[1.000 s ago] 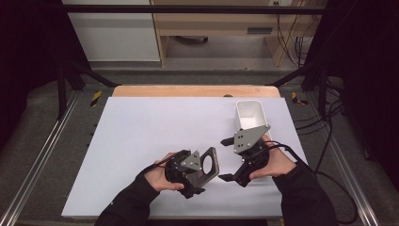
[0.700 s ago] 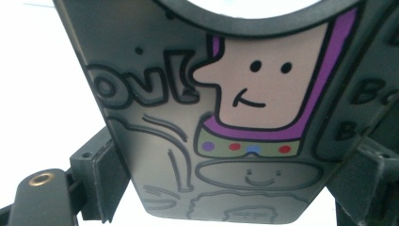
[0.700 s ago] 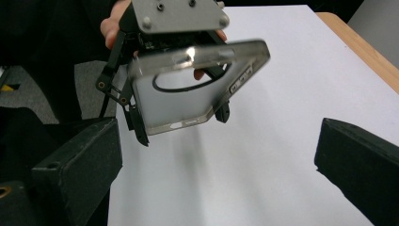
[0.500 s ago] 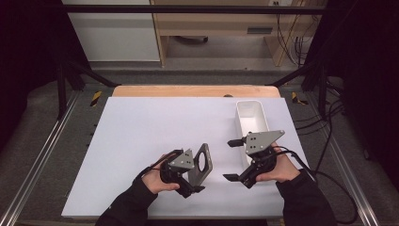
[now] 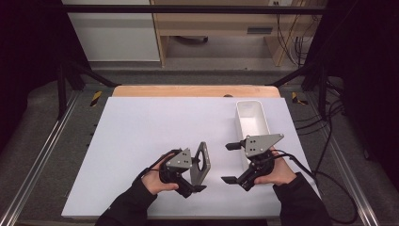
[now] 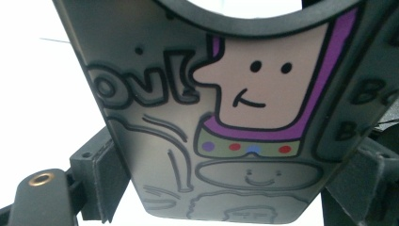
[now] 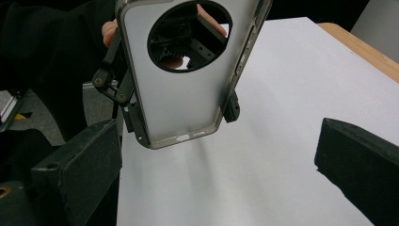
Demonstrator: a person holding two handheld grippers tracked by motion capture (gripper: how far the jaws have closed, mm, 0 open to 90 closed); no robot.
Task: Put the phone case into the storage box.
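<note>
Phone case [image 5: 201,163] upright above table [image 5: 141,132], clamped in left tongs [image 5: 195,175], right tongs [image 5: 232,162] wide apart, holding nothing

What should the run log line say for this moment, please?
left gripper: shut on phone case, held above table | right gripper: open, holds nothing | white bin: beside right gripper

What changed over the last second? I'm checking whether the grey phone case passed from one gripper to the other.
The right gripper drew back from the white rectangular bin toward the person and now stands open, apart from the grey cartoon-printed phone case. The left gripper stayed shut on the case, holding it upright and turning it a little. The bin and the white table kept their places.
</note>
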